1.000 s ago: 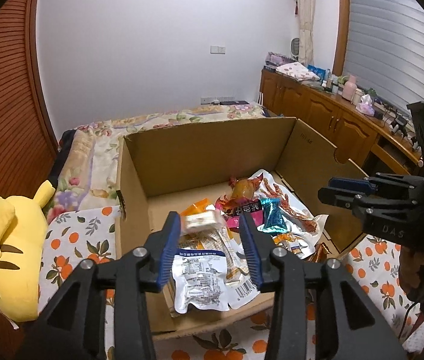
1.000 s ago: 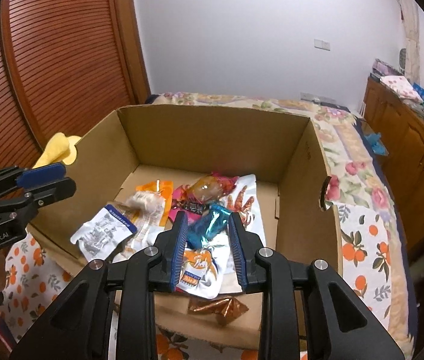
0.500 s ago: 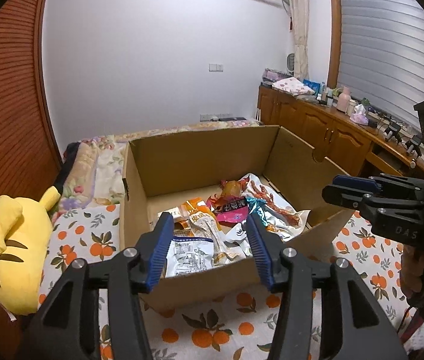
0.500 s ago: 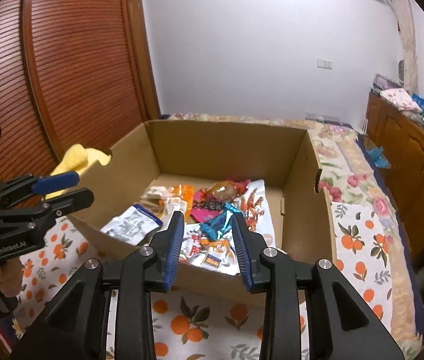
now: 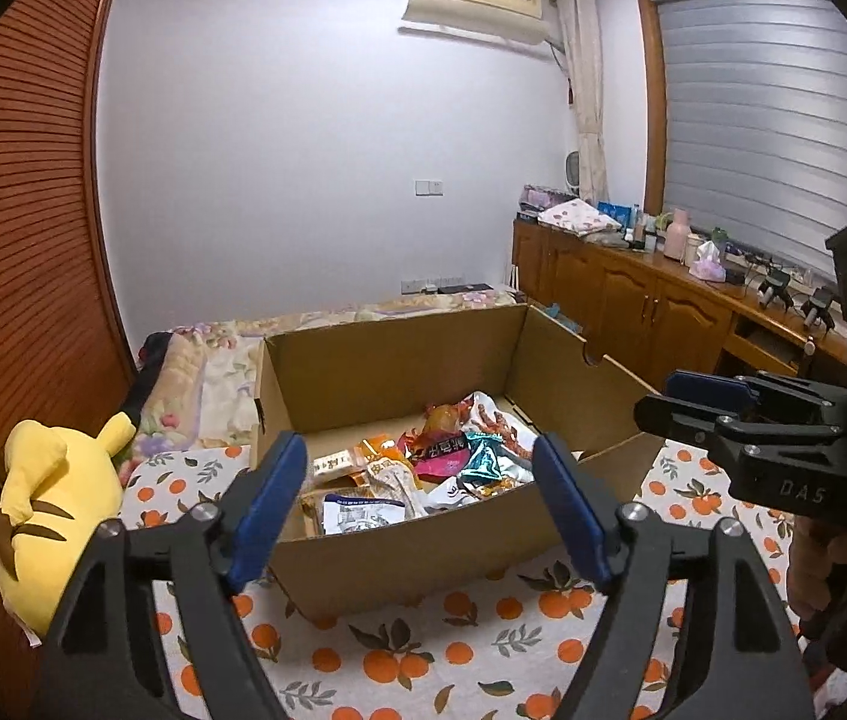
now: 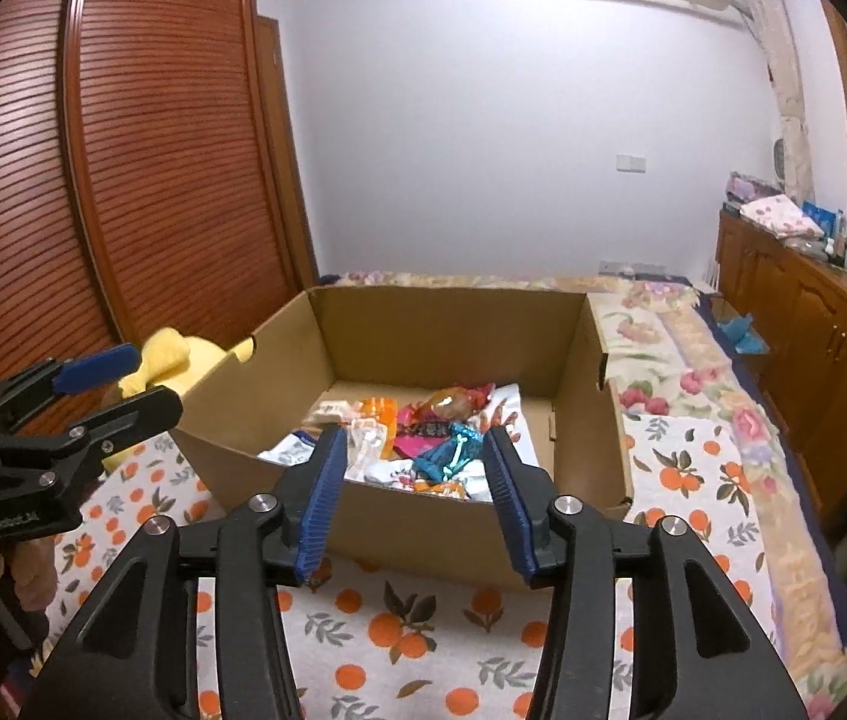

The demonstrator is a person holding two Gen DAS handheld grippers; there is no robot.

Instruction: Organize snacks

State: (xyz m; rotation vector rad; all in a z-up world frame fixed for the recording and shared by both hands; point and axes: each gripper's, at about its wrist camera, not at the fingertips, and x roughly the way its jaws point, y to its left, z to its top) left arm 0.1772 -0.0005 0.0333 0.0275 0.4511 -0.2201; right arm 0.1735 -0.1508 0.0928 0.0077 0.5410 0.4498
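Note:
An open cardboard box (image 5: 387,552) stands on a bed with an orange-print sheet; it also shows in the right wrist view (image 6: 441,324). Inside lie several snack packets: a white one (image 5: 357,513), a teal one (image 5: 483,456), a pink one (image 6: 423,429) and an orange one (image 6: 378,408). My left gripper (image 5: 420,480) is open and empty, held back from the box's near wall. My right gripper (image 6: 414,477) is open and empty, also short of the box. Each gripper shows in the other's view, the right (image 5: 741,414) and the left (image 6: 105,390).
A yellow plush toy (image 5: 57,498) lies left of the box by a wooden slatted wardrobe (image 6: 123,168). A wooden cabinet (image 5: 651,312) with clutter on top runs along the right wall. A floral blanket (image 6: 663,336) covers the bed behind the box.
Both grippers have pulled back and up from inside the box to in front of it. Both jaws have opened wider. The snacks stay in the box.

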